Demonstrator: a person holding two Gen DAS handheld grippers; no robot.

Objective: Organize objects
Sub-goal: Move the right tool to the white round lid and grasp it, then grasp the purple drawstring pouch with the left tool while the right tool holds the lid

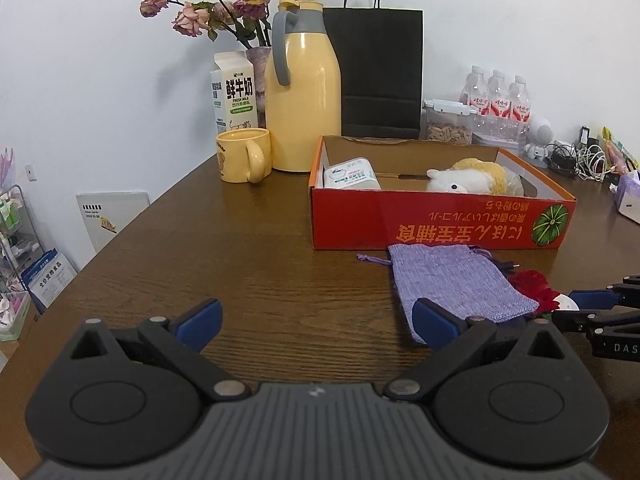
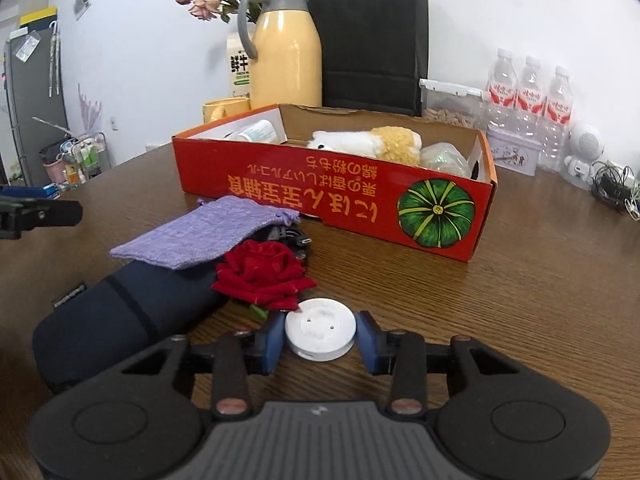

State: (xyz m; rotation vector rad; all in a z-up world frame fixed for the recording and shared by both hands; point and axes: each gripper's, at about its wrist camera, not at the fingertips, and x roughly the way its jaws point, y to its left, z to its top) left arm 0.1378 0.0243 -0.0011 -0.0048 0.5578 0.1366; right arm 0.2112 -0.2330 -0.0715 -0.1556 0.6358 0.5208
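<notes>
— On the table [image 2: 520, 300], where is the white disc [image 2: 320, 334]?
— Just beside the red rose [image 2: 264, 272], gripped between the right claw's [image 2: 320, 342] blue pads.
— And the left claw [image 1: 316, 320]?
— Wide open, empty, near the purple pouch [image 1: 456, 284] before the red box [image 1: 440, 224].

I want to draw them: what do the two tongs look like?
Both match: the left tongs and right tongs have blue fingertip pads, black linkage arms with silver rivets, round black discs either side and a ribbed grey body. White "DAS" lettering marks the right one.
</notes>
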